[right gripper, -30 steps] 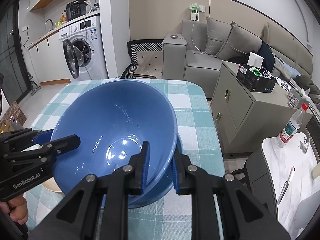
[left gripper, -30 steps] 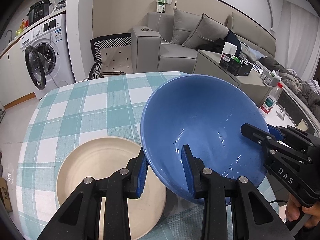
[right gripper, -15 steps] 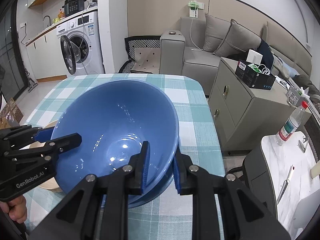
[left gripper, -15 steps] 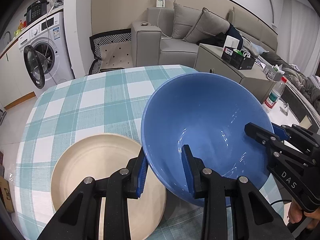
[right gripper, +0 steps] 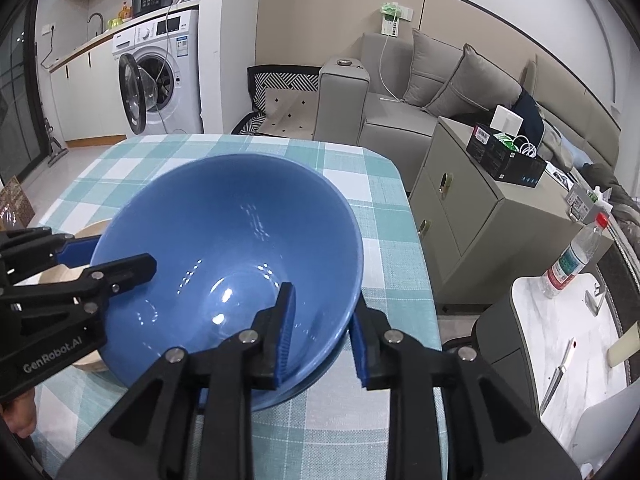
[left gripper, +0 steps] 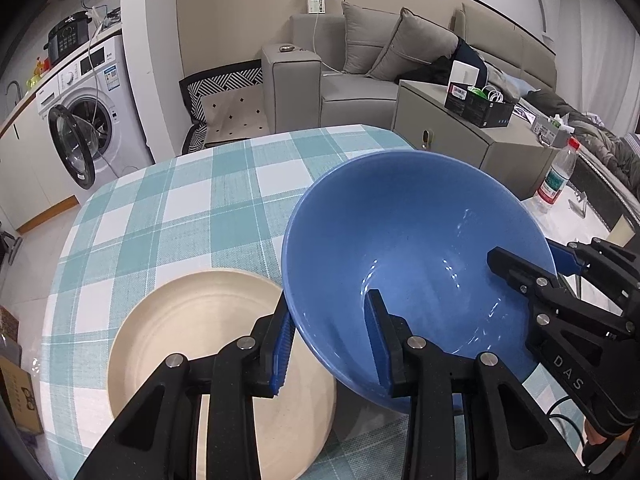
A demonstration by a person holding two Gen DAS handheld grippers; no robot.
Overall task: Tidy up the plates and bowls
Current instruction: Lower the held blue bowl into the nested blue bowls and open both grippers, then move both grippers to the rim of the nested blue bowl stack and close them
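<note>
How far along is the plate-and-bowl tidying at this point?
Done: the blue bowl looks nested in a second bowl beneath it. In hand: the jaws of the right gripper have just been opening, rim between them; the left gripper straddles the opposite rim. Left: backing both out; the beige plate lies alone beside the bowls.

The deep blue glazed ceramic bowl (left gripper: 416, 248) shines wetly, smooth and glossy. The round cream plate (left gripper: 192, 328) looks matt. The table's teal-and-white checked cloth (left gripper: 180, 208) is woven, slightly rough. Black plastic fingers (right gripper: 268, 332) carry ribbed blue pads.
</note>
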